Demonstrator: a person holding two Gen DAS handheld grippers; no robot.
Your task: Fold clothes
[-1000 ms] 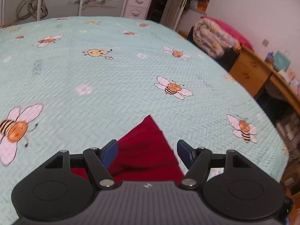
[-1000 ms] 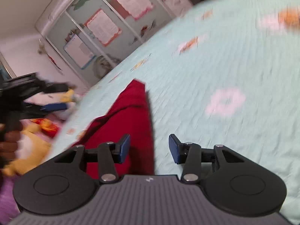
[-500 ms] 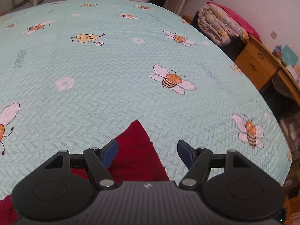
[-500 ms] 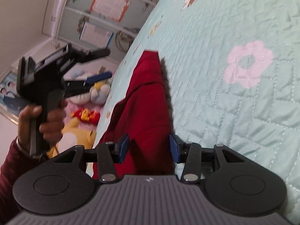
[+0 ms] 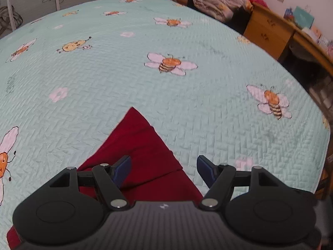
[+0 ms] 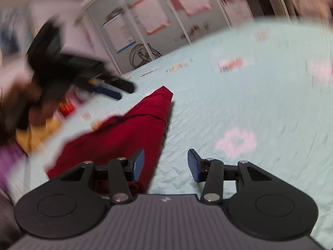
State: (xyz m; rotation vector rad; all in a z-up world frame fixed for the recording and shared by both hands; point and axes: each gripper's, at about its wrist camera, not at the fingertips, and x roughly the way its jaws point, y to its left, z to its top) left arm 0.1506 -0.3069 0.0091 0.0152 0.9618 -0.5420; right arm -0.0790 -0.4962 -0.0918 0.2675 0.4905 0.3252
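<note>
**Red garment lies lengthwise ahead of both grippers, its point aimed away**

A dark red garment (image 5: 143, 152) is spread on a mint-green quilted bedspread (image 5: 187, 108) printed with bees and flowers. In the left wrist view the cloth is seen as a long wedge: its broad part is hidden under the tool body, and it narrows to 1 corner pointing away across the bed. The long axis is thus run roughly along the line of the fingers, not across it. A crease is seen across the cloth near the fingertips, but how many layers lie there cannot be told.

The left gripper (image 5: 163, 169) is held wide, with nothing between its 2 blue pads, and it is centred above the garment; its left finger is seen over the cloth, its right finger over the bedspread just past the cloth's right edge. The right gripper (image 6: 165, 163) is likewise held wide and empty; the garment's edge is crossed between its fingers, the cloth lying mostly to its left. That view is badly blurred.

The left gripper is judged nearer the cloth's middle line, the right nearer its right-hand edge. Whether the fold is partly made or complete is not settled by this shape.
</note>
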